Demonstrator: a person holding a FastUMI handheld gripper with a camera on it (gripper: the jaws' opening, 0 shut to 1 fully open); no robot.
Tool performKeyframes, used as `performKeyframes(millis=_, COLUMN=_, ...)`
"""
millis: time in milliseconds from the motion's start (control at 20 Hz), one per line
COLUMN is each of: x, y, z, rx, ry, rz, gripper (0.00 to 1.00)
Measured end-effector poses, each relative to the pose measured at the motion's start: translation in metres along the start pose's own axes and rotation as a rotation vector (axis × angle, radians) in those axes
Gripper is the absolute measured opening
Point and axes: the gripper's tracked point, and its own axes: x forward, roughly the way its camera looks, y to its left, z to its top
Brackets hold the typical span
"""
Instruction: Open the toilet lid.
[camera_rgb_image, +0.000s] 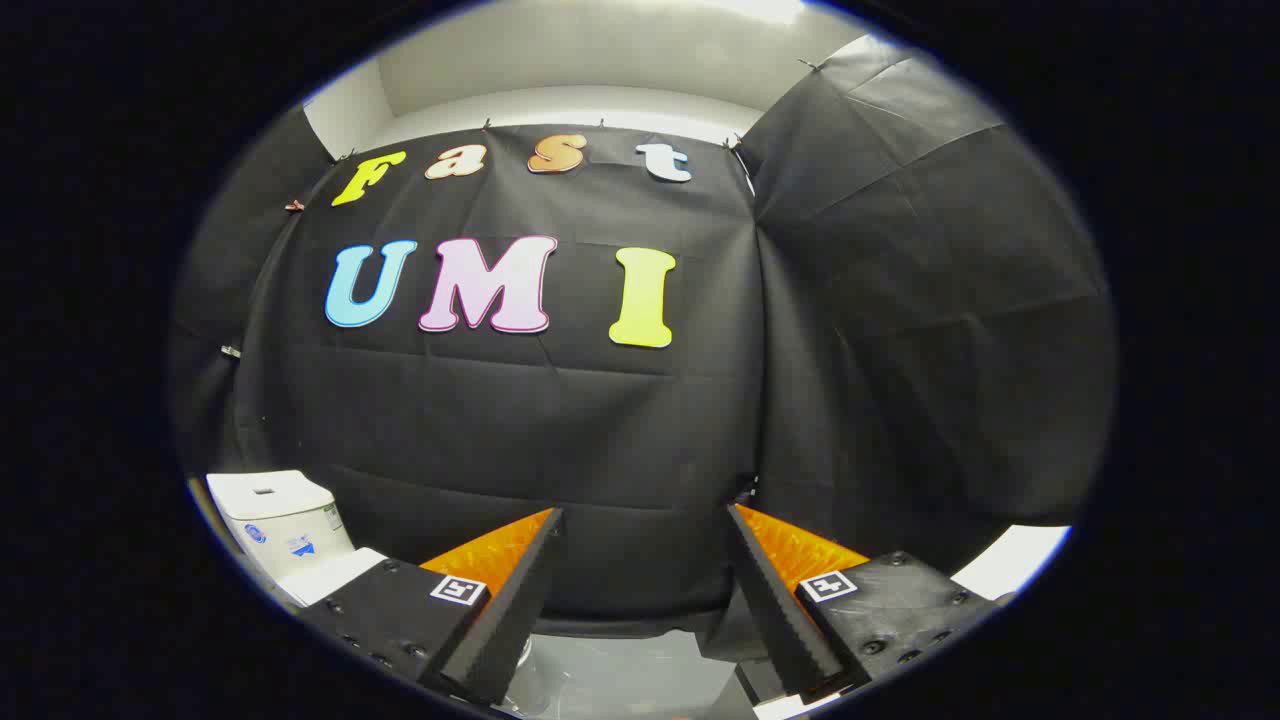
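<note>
Tongs (645, 520) held wide, the two fingers well apart with nothing between them but bare black cloth beyond. Each finger carries a toothed inner face, and each of the dark blocks behind the fingers bears a small square tag (459, 589) printed with a black-and-white pattern; a matching one sits on the other block. The pattern is a code, not writing that can be read.

Biggest thing ahead is the black cloth wall (520, 430), creased and hung from clips along its top, with a second black panel (930, 300) meeting it at a corner off to the right. Above the cloth a pale wall and ceiling (600, 70) show.

Low down, beyond and to the left of the left finger, stands the toilet (285, 530). What can be seen is the white tank (280, 515), with a flat top that has a small dark slot in it, and two small blue stickers on its front; their print is too small to make out. Just below the tank a white sloping surface (340, 572) runs in behind the left finger block, probably the lid, though most of it is hidden by the block and its position, up or down, cannot be told. The bowl is cut off entirely.

Between the fingers at the bottom lies a strip of grey floor (620, 670). Off past the right finger block a white patch (1010, 560) is cut off at the edge and cannot be identified.
</note>
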Motion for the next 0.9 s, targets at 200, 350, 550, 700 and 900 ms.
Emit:
performKeyframes(millis=200, x=0.0009, y=-0.0023, z=-0.0008, rx=0.002, ry=0.003, rz=-0.003, gripper=0.98)
performKeyframes(millis=350, x=0.0009, y=-0.003, z=-0.0012, rx=0.006, ry=0.004, rz=-0.005, gripper=0.98)
performKeyframes(millis=550, x=0.0011, y=-0.0016, z=-0.0015, rx=0.001, ry=0.005, rz=-0.002, gripper=0.98)
performKeyframes(millis=700, x=0.0011, y=-0.0003, z=-0.0027, rx=-0.003, ry=0.008, rz=0.0, gripper=0.98)
performKeyframes(millis=900, x=0.0008, y=0.0002, z=-0.0039, rx=-0.004, ry=0.009, rz=0.002, gripper=0.98)
